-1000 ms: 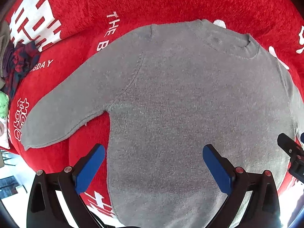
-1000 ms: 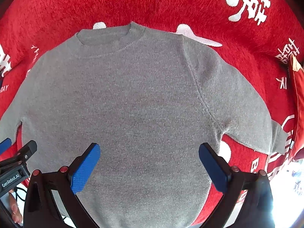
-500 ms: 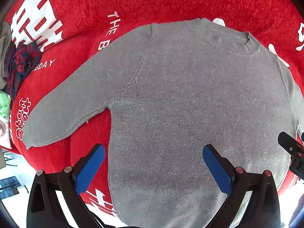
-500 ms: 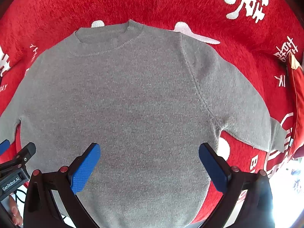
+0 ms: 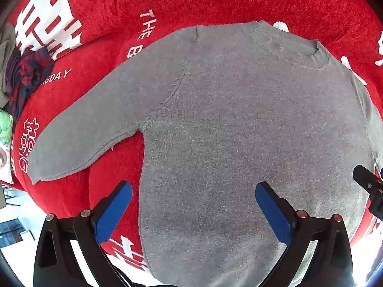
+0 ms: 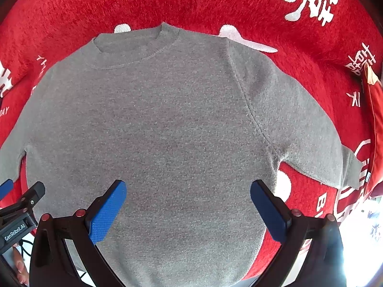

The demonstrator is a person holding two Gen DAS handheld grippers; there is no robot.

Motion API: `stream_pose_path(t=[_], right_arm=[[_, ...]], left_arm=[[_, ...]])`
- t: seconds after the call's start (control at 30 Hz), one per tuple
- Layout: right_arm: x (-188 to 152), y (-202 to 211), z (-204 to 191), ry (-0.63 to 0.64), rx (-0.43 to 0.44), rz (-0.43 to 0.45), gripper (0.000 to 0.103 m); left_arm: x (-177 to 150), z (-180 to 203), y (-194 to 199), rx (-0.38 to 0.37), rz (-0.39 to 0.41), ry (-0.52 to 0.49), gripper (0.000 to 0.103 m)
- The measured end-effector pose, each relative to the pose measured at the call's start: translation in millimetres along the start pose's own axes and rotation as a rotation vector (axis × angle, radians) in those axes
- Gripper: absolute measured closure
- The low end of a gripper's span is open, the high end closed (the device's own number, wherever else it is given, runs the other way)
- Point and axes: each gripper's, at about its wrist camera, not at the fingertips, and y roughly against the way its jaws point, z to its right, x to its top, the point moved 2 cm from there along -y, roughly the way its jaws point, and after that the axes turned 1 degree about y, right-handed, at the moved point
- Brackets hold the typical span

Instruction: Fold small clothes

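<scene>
A small grey knit sweater point(image 5: 239, 124) lies flat and face up on a red blanket point(image 5: 167, 2), neck away from me, both sleeves spread out. My left gripper point(image 5: 194, 205) hovers open over its lower left part, blue pads wide apart and empty. In the right wrist view the same sweater point(image 6: 172, 124) fills the middle. Above its lower right part my right gripper point(image 6: 188, 203) is open, nothing between its pads. The left sleeve's cuff point(image 5: 36, 174) reaches the blanket's left edge; the right sleeve's cuff point(image 6: 352, 169) ends near the right edge.
The red blanket point(image 6: 239, 2) carries white lettering and characters. A pile of dark plaid and grey clothes point(image 5: 21, 76) sits at the far left. A red cushion edge point(image 6: 373, 119) stands at the right. A bright floor shows beyond the near edge.
Both grippers have drifted slightly, so the sweater sits a little lower in the views. The sweater itself lies as before and both grippers stay open.
</scene>
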Motion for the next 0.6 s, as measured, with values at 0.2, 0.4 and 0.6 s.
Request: stream_pose_path(t=[0.2, 0.4, 0.6], right_arm=[[-1.0, 2.3, -5.1, 0.015, -0.003, 0.004, 0.000], [-2.5, 4.8, -8.0, 0.008, 0.005, 0.006, 0.000], [-3.4, 5.6, -10.9, 0.018, -0.002, 0.006, 0.000]], left_arm=[[0.2, -4.0, -0.8, -0.001, 0.002, 0.004, 0.000], [0.2, -5.7, -0.4, -0.006, 0.003, 0.014, 0.000], [0.8, -7.7, -0.7, -0.005, 0.005, 0.021, 0.000]])
